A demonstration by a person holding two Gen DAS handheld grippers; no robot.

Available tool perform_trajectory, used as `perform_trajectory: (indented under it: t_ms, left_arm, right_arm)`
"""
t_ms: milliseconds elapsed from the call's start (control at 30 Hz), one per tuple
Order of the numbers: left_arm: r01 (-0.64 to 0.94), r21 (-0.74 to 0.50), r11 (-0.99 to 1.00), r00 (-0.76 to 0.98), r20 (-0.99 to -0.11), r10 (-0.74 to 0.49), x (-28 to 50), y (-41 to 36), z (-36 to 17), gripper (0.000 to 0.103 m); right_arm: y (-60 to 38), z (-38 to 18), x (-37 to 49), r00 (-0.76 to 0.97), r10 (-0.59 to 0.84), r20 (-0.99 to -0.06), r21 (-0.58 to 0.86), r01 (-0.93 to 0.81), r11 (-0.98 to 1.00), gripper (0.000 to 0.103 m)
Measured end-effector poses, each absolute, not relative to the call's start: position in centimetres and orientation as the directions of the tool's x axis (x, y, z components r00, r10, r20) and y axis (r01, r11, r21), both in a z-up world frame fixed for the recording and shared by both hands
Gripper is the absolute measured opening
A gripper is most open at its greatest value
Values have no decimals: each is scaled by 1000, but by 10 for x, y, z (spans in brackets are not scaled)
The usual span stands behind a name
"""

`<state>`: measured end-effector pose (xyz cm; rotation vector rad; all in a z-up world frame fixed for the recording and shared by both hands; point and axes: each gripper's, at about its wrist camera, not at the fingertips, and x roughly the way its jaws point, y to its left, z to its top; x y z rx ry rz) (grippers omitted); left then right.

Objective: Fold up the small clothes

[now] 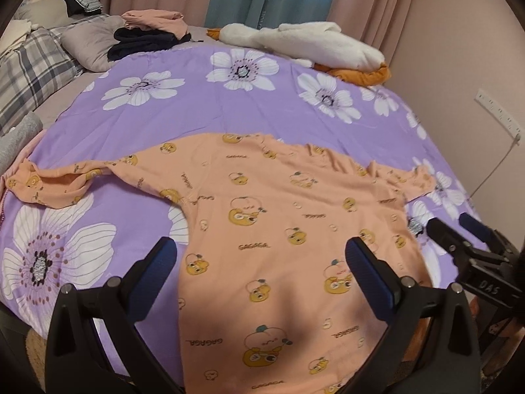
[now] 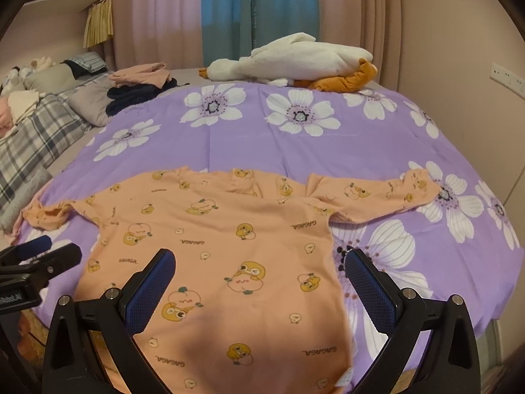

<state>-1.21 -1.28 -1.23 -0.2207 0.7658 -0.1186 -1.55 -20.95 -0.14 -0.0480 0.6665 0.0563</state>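
While both claws gape empty, left claw [image 1: 261,256] and right claw [image 2: 259,267] hover above the spread orange shirt [image 2: 213,246].

Orange cartoon-print shirt [image 2: 210,262], purple floral bedspread [image 2: 262,144]

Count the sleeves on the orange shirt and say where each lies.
2. The orange shirt lies flat on the purple flowered sheet. One sleeve stretches right, flat; the other sleeve stretches left, its end bunched near the sheet's edge.
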Motion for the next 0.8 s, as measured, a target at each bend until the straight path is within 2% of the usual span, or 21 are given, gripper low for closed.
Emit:
perform_trajectory:
  t_ms: [400, 567, 800]
  left_arm:
    - [8, -253, 967, 710, -680, -184, -15, -9, -14, 102]
    - [24, -209, 978, 712, -683, -164, -19, -11, -8, 102]
    - [34, -311, 950, 703, -668, -244, -20, -9, -12, 103]
  right_arm:
    - [-211, -1, -18, 778, 55, -626, 1, -70, 998, 102]
    - [-210, -2, -17, 775, 63, -629, 5, -77, 997, 102]
    - [-210, -1, -18, 781, 64, -621, 7, -76, 997, 102]
